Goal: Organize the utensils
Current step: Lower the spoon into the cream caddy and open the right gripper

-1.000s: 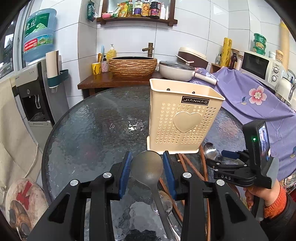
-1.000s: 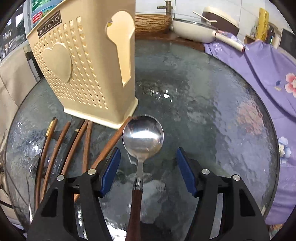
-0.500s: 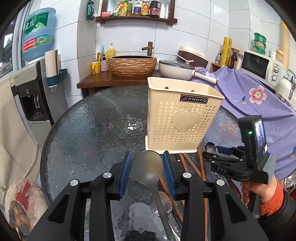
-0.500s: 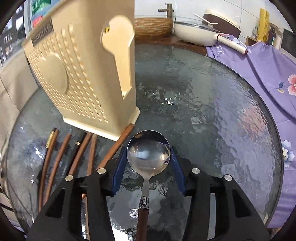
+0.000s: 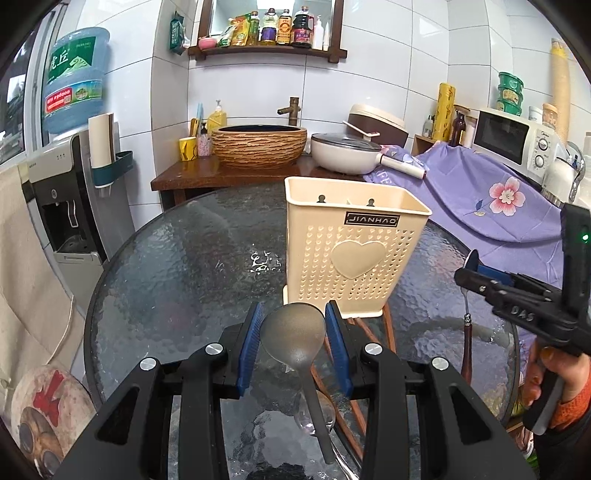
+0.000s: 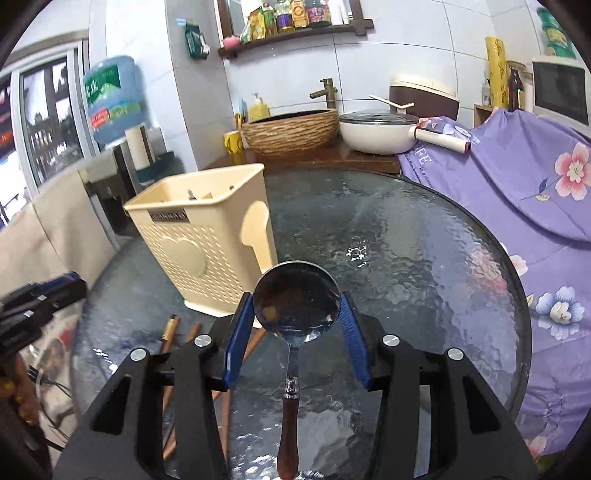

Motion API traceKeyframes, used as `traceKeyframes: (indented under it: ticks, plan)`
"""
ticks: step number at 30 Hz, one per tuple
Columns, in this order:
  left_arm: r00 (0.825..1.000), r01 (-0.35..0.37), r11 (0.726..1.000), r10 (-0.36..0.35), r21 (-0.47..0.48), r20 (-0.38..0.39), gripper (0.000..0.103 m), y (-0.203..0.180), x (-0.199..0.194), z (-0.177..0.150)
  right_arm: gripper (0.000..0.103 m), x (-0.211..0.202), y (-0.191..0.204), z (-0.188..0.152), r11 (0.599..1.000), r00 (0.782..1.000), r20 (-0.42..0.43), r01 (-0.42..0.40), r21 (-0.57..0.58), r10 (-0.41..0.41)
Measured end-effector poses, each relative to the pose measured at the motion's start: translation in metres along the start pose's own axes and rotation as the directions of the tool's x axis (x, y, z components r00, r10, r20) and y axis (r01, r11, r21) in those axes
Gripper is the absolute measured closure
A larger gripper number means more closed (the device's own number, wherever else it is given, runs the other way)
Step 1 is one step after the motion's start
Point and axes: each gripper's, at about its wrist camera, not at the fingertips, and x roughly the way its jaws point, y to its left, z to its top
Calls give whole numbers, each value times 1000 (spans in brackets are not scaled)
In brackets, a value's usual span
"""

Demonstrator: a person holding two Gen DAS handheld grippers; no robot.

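White wall tiles, a shelf of bottles [image 5: 284, 29] and a wicker-look basin [image 5: 260, 146] stand behind a round glass counter [image 5: 177, 280]. On the counter stands a cream utensil holder [image 5: 351, 258] with a heart on its front, upright and open at the top. Brown chopsticks [image 6: 168, 330] lie on the glass at its foot. The left tongs [image 5: 294, 334] are partly closed, blue pads pressing both sides of a grey spoon [image 5: 295, 332] bowl, its handle running back between the arms, just in front of the holder. The right tongs [image 6: 295, 308] are likewise closed on the bowl of a metal spoon [image 6: 295, 299] with a wooden handle, which hangs clear above the glass, near the holder's side. A hand [image 5: 554, 376] in an orange cuff grips the right tool.
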Motion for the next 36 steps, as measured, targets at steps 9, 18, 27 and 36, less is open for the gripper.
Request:
traceKeyframes:
  ticks: [9,18,27,36]
  plan:
    - [1000,4,1000,-4,1,13,69,-2,-5,1,56,-17,9,-2,1000,1000,17,7,-17,-7]
    - [999,39,999,-39,-7,27,69,-1,-12,7,56,-25,14,4,999,1000,24,-14,-32,14]
    - [995,79,997,-79,-4,55,69,-1,-22,28,56,-43,27,26,996,996,54,-72,-51,75]
    - [976,110,994,-105,-14,193,69,1,-45,122,56,-75,57,102,983,970,165,-162,-90,176]
